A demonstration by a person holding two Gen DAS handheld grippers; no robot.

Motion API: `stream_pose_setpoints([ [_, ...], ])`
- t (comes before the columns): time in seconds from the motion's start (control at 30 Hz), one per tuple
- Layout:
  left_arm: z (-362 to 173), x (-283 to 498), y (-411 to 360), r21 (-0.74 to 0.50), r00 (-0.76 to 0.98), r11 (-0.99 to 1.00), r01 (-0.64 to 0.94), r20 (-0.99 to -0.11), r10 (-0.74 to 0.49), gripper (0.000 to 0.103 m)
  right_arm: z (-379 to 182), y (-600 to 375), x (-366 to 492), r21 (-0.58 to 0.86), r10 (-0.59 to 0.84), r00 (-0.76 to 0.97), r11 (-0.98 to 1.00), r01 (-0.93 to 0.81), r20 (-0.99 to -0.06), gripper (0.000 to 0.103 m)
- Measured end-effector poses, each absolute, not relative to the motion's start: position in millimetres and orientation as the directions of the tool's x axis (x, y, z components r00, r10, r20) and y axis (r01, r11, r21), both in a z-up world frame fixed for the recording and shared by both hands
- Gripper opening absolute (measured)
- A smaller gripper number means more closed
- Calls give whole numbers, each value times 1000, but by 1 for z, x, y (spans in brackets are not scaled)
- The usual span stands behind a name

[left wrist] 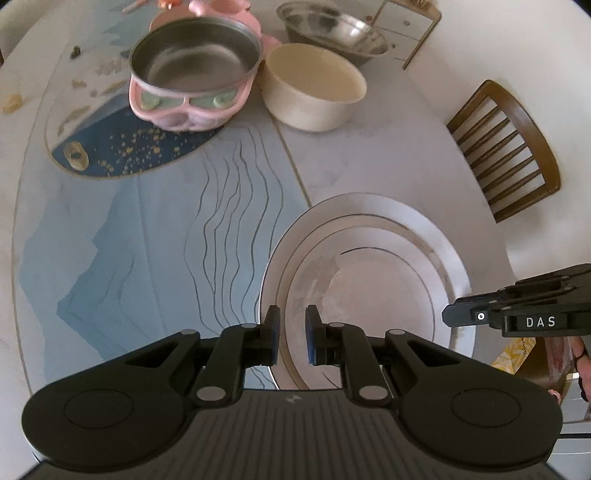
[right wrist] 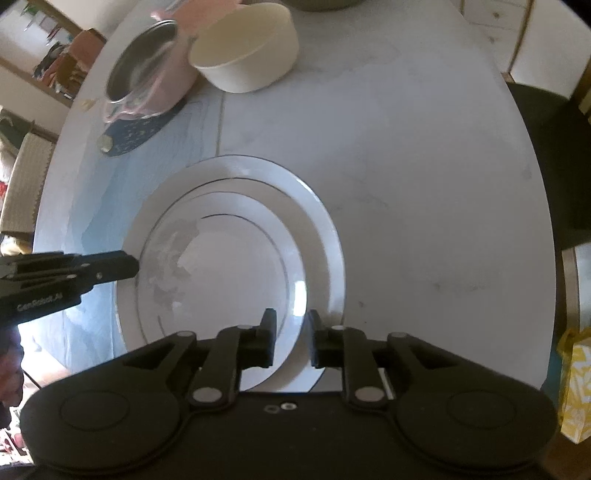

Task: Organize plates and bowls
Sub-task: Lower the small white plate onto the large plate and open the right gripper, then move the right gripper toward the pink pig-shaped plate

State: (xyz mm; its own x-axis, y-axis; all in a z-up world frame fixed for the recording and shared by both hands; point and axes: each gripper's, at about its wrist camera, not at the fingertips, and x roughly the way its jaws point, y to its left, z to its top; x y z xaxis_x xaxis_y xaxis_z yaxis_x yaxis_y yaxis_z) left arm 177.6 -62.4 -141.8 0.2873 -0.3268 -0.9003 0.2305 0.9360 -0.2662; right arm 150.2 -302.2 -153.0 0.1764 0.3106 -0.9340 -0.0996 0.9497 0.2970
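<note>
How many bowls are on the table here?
3. A steel bowl sits in a pink holder at the far left, a cream bowl stands right beside it, and a wide metal bowl lies behind. Others may sit beyond the frame.

"DAS" on right gripper [left wrist: 448,316]; "GenRobot.AI" on left gripper [right wrist: 135,264]

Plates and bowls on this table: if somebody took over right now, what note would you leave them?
Left hand-held gripper: nearly shut, apparently pinching the upper plate by its rim.
Right hand-held gripper: jaws straddle the opposite rim with a gap and do not seem to press.
Upper plate is nested on the larger plate.
Cream bowl, pink-cased steel bowl and plain steel bowl stand unstacked at the far side.
Done: plates stacked.
Left: release, then probably gather the bowls.
</note>
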Motion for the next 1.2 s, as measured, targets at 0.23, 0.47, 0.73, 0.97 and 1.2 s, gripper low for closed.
stream_pose_setpoints([
  [0.23,-112,162,-65,-233,372,931,280,-868,-329,13,-125,-285,134,258,296,257,951,-171,-920,31],
  [0.47,-84,150,-58,-211,454,928,306,-825,-338,14,-92,-265,119,220,292,356,948,-230,-888,44],
  [0.73,-57,142,-40,-196,528,936,293,-783,-330,36,-60,-247,112,218,319,437,939,-266,-841,67],
  [0.97,-33,140,-22,-152,598,949,277,-746,-294,65,-44,-228,117,196,326,481,934,-300,-814,79],
  [1.2,-22,161,-11,-113,648,961,253,-718,-255,74,-35,-218,142,184,331,507,930,-317,-796,93],
])
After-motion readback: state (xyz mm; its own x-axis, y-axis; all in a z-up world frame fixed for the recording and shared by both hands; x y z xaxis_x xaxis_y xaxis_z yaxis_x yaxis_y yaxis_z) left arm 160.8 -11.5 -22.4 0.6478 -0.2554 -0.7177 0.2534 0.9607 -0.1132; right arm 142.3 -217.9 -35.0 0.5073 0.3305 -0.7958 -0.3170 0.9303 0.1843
